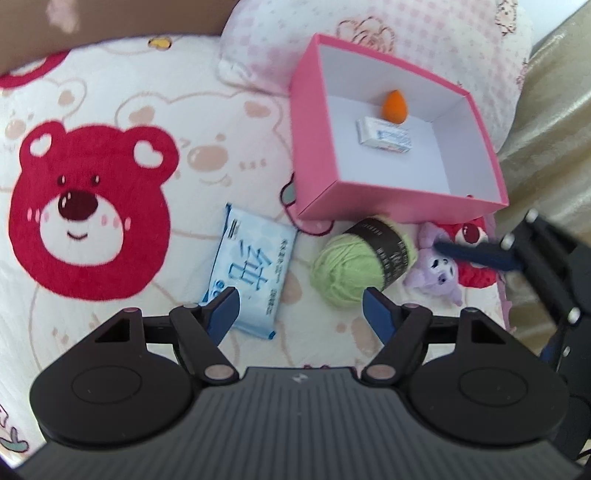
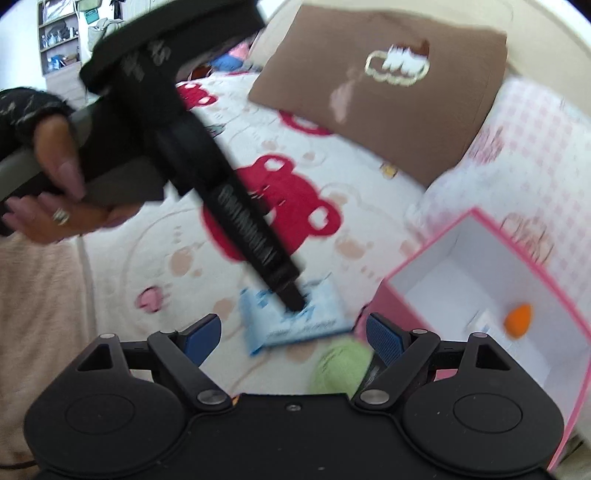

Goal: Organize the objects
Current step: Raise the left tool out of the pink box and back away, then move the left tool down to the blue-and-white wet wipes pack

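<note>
My left gripper hangs open just above the bedspread, its left finger over a blue tissue pack and its right finger by a green yarn ball. Nothing sits between its pads. Behind them stands an open pink box holding an orange sponge and a small white packet. A purple plush and a red plush lie right of the yarn, under a blue finger of the right gripper. My right gripper is open and empty above the tissue pack and yarn.
The bedspread carries a large red bear print. A brown pillow and a pink checked pillow lie at the back. Golden fabric borders the right. A person's hand holds the left gripper's handle.
</note>
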Tool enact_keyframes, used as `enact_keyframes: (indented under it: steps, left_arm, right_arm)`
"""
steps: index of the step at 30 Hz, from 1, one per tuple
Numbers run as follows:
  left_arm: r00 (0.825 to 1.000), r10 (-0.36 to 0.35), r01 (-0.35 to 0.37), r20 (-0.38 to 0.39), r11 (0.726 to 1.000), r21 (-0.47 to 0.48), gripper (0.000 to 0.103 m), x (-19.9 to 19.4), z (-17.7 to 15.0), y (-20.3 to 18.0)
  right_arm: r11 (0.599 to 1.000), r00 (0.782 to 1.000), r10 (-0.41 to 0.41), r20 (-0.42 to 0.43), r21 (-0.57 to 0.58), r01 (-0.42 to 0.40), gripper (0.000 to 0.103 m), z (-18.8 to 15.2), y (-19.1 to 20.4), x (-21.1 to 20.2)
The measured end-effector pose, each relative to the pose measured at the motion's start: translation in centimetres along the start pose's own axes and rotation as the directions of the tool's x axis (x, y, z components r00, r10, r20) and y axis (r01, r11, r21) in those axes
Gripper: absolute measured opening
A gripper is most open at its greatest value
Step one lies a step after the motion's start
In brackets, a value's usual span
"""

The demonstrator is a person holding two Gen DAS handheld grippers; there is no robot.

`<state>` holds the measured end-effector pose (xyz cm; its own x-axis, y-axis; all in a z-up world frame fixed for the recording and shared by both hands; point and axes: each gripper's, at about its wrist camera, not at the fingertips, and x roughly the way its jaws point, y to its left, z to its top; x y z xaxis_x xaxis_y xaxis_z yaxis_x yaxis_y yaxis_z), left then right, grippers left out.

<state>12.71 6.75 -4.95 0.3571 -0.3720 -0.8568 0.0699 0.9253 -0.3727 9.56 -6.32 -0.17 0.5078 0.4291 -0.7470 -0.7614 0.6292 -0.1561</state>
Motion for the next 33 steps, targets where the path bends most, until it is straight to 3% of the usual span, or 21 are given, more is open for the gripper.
enact_keyframes:
  steps: [5, 10, 15, 21, 29, 33]
  left_arm:
    - [1.000, 0.025, -0.025, -0.001, 0.999, -0.043, 0.073, 1.7, -0.5, 1.8]
    - [0.999, 0.033, -0.034, -0.015, 0.997, -0.065, 0.073, 3.3, -0.8, 3.2]
    - [0.999, 0.039, -0.042, -0.031, 0.996, -0.084, 0.073, 4.3, -1.2, 4.2]
    - [0.999, 0.027, -0.031, -0.043, 0.995, -0.099, 0.073, 5.0, -1.9, 5.0]
    - [0.998, 0.066, -0.067, -0.011, 0.989, -0.130, 0.073, 5.8, -2.7, 6.3]
    - [0.997, 0.074, -0.074, -0.008, 0.987, -0.142, 0.072, 6.4, -2.8, 7.1]
  right_arm:
    - [0.994, 0.998, -0.059, 0.031, -0.086, 0.061, 0.089, 0.3, 0.7, 1.7]
    - [0.996, 1.000, -0.027, -0.007, -0.089, 0.026, 0.089, 0.2, 1.1, 3.4]
    - [0.992, 0.997, -0.062, -0.040, -0.115, 0.057, 0.088, 0.1, 2.9, 4.8]
    - [0.992, 0.998, -0.038, -0.046, -0.121, 0.033, 0.088, 0.7, 4.0, 5.6]
    - [0.998, 0.993, -0.062, -0.104, -0.040, 0.058, 0.088, 0.0, 3.3, 8.7]
    - [1.000, 0.994, -0.009, -0.110, 0.022, 0.012, 0.088, 0.1, 3.3, 8.8]
